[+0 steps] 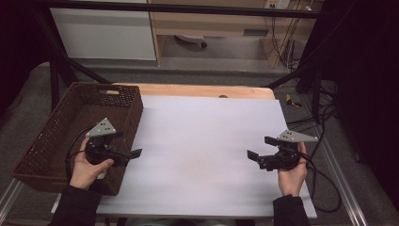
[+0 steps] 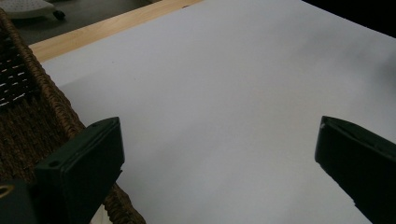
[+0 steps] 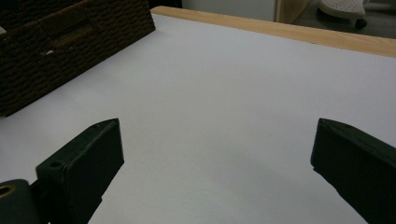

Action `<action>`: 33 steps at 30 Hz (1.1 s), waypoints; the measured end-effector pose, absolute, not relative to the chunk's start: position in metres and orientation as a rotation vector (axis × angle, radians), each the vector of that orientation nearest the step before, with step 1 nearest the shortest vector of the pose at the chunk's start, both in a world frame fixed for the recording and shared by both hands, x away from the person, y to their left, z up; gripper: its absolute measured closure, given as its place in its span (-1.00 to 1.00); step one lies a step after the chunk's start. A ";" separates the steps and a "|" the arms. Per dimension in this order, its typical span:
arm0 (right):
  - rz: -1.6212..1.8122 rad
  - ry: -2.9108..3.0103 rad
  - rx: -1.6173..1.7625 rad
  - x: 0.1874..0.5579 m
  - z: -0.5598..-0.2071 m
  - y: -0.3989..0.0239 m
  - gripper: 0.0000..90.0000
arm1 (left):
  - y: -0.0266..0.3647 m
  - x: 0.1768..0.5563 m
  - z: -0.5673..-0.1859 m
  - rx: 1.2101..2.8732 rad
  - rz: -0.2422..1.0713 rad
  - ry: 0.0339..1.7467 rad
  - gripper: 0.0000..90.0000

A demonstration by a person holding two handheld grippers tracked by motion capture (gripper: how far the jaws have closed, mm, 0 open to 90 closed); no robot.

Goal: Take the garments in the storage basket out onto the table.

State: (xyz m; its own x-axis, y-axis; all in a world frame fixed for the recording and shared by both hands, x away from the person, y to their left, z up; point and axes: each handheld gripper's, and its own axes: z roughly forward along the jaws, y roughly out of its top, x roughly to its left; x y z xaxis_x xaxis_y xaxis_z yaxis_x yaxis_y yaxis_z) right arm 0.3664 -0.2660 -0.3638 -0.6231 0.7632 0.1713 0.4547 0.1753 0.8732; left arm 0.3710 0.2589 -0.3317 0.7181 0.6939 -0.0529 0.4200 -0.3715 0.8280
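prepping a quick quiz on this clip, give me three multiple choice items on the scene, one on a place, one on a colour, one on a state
1. Where does the basket stand?
A. at the table's left edge
B. at the table's right edge
C. in the middle of the sheet

2. What colour is the sheet that covers the table?
A. green
B. white
C. red

3. How do the jaws of the left gripper and the right gripper stand?
A. both shut on a thing
B. one open, one shut
C. both open, nothing between them

Key: 1 A, the high view shows it by the left hand; 2 B, plain white in every view; 3 C, each gripper view shows wide jaws over bare sheet.
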 end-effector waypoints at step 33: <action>1.418 2.151 1.159 0.367 -0.367 -0.264 -0.94 | 0.271 0.362 -0.317 2.013 0.433 0.866 -0.97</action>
